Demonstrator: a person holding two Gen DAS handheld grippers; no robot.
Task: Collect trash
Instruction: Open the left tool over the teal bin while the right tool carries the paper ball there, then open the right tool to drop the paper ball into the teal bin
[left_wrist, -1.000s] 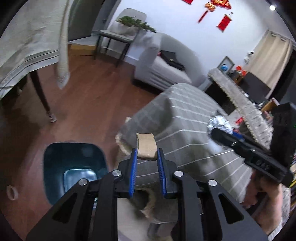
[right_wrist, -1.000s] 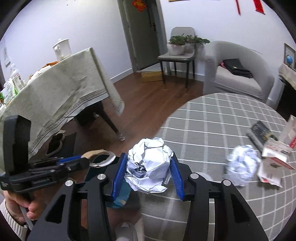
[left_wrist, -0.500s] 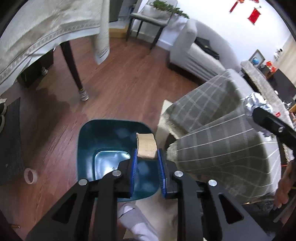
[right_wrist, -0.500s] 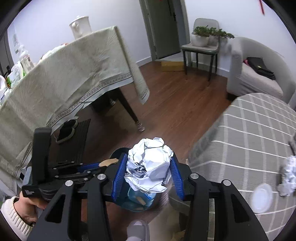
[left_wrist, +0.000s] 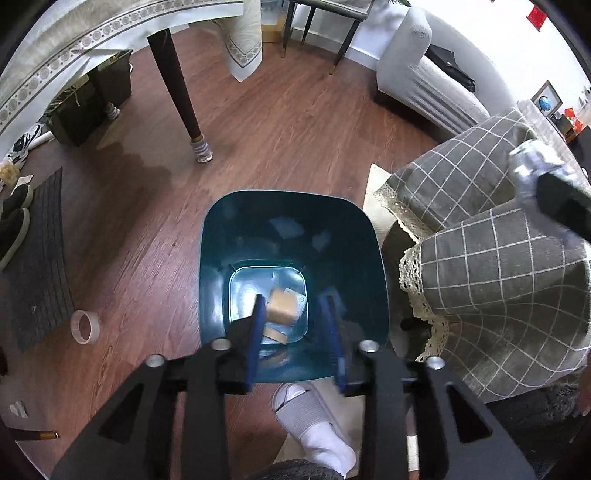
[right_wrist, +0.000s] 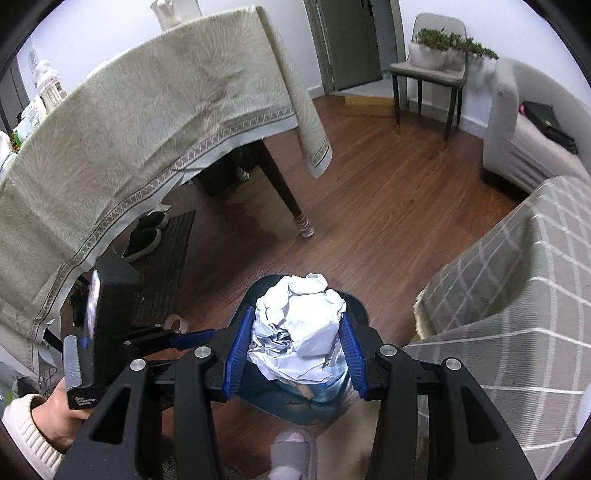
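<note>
A teal trash bin stands on the wood floor by the checked table. My left gripper hangs right over it with its jaws opening. A brown cardboard scrap is loose between and below the pads, down in the bin beside another brown scrap. My right gripper is shut on a crumpled white paper ball, above the bin. In the right wrist view the left gripper points in from the left, in a person's hand. The right gripper's black body with the paper ball shows at the left wrist view's right edge.
A tape roll lies on the floor left of the bin. A table leg under a pale cloth stands behind. The grey checked tablecloth hangs right of the bin. A slippered foot is at the bin's near side. Shoes rest on a dark mat.
The left gripper sank over the bin, its pads parted, and the brown scrap dropped out of them. The right gripper carried the paper ball from the table's edge to above the bin.
</note>
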